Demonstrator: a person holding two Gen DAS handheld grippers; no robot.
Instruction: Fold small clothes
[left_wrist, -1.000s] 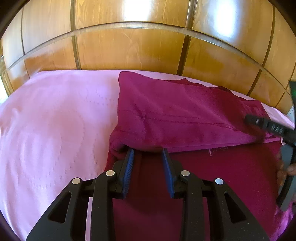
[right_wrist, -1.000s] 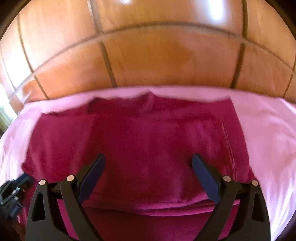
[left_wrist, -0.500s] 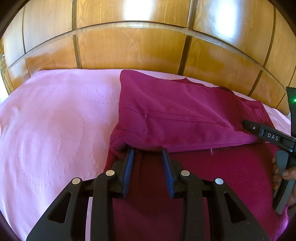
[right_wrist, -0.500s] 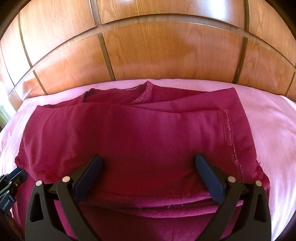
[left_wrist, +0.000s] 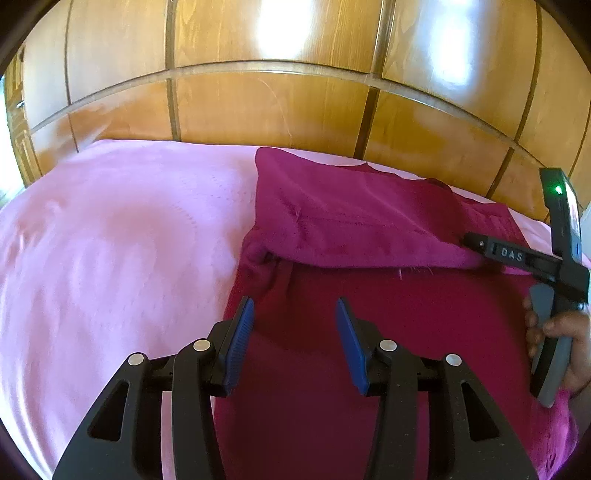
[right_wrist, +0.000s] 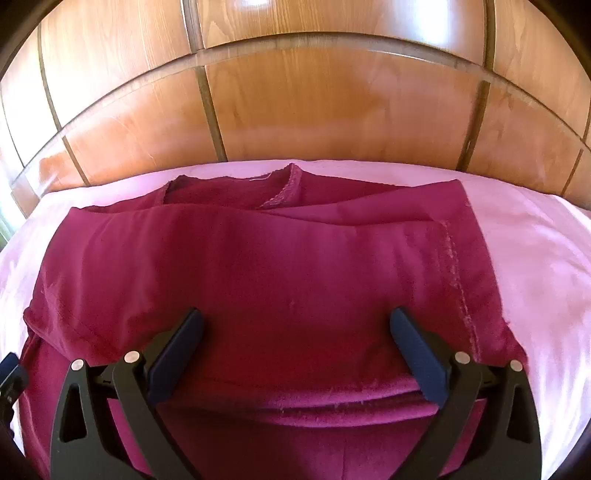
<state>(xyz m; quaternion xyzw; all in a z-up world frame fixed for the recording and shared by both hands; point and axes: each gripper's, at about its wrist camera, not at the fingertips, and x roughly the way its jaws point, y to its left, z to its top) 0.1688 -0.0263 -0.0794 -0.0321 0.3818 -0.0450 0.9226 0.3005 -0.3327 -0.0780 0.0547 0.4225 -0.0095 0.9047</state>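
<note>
The left wrist view shows the left gripper (left_wrist: 294, 321) with its two blue pads spread apart and nothing between them; it is above the near left part of a dark pink garment (left_wrist: 388, 332). The garment lies on a light pink bed sheet (left_wrist: 122, 251), close to the wooden headboard (left_wrist: 277, 110), and its far part is folded over toward the near side, so a doubled band lies across the cloth. At the right edge of this view, the right gripper (left_wrist: 517, 258) is held by a hand (left_wrist: 565, 347), and one finger of it touches the folded edge. In the right wrist view, the right gripper (right_wrist: 295, 347) is wide open above the folded layer, with its pads just over the cloth and gripping nothing.
</note>
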